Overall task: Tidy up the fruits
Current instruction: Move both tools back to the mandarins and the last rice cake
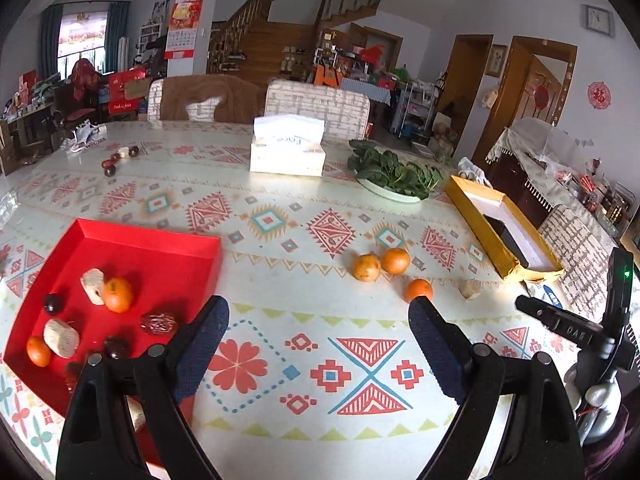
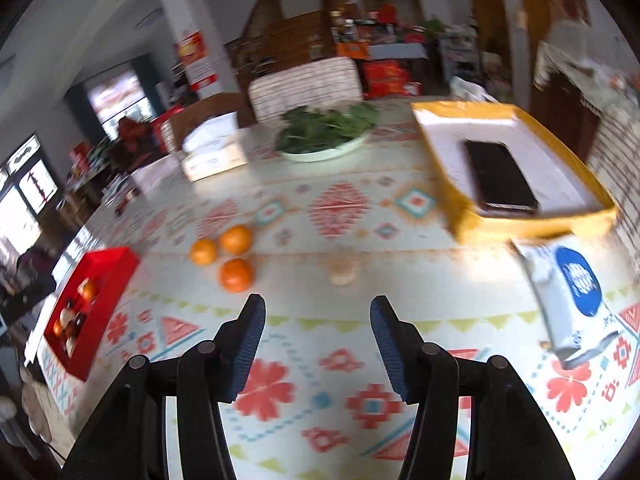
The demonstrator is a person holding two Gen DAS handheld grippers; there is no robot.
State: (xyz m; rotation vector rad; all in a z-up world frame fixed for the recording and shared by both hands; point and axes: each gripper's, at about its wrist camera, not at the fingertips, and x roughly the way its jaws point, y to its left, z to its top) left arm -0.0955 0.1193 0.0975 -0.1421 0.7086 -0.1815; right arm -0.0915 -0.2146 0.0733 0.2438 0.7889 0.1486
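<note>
Lying loose between red tray (image 1: 120, 236) and yellow box (image 1: 472, 216): three oranges (image 1: 394, 261).

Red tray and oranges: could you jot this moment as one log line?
left gripper: open, empty | right gripper: open, empty | red tray: partly filled | three oranges: loose on table

Red tray (image 1: 132, 240) with orange tangerines, dark dates and pale beige pieces. Three orange tangerines (image 1: 395, 261) on counter (image 1: 280, 360) cloth: cream, patterned in red diamonds, blue crosses, coral flowers, yellow-green triangles. Yellow box (image 2: 516, 220), white lining, black phone (image 2: 500, 178). Dark green leaves (image 1: 396, 172) in white dish. White-and-blue packet (image 2: 572, 292). Black grippers, blue-padded fingers (image 1: 204, 332).
</note>
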